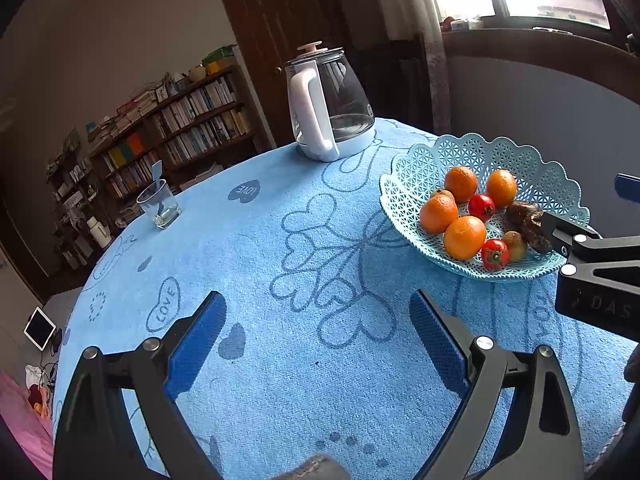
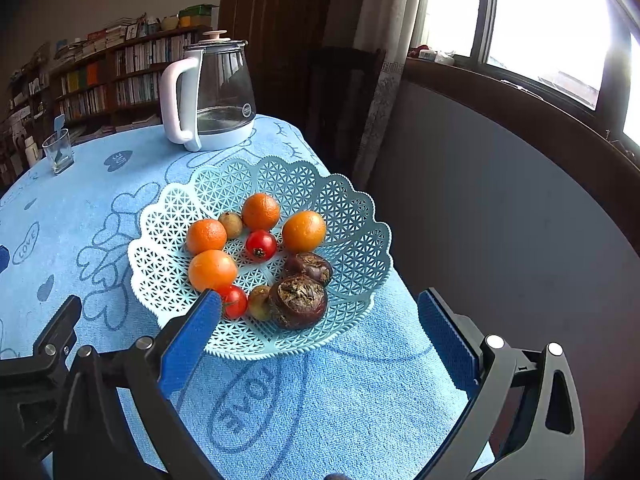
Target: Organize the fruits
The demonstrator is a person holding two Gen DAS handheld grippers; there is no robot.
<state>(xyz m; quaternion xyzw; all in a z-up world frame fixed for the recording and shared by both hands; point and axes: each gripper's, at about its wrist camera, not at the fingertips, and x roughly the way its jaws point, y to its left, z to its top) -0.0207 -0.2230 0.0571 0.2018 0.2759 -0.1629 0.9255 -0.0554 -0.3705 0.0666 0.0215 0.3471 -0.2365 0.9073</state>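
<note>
A pale blue lattice fruit basket (image 2: 340, 200) stands near the table's right edge; it also shows in the left wrist view (image 1: 424, 160). It holds several oranges (image 2: 212, 270), two red tomatoes (image 2: 261, 245), two small brownish fruits (image 2: 231, 224) and two dark purple fruits (image 2: 298, 301). My right gripper (image 2: 320, 316) is open and empty, just in front of the basket, fingers either side of its near rim. My left gripper (image 1: 318, 320) is open and empty over bare cloth, left of the basket. The right gripper also shows in the left wrist view (image 1: 580, 208).
A glass kettle (image 1: 326, 104) with a white handle stands at the table's far side, also in the right wrist view (image 2: 216, 92). A drinking glass (image 1: 159, 204) stands far left. The blue towel cloth (image 1: 280, 360) covers the table. The table edge drops off right of the basket.
</note>
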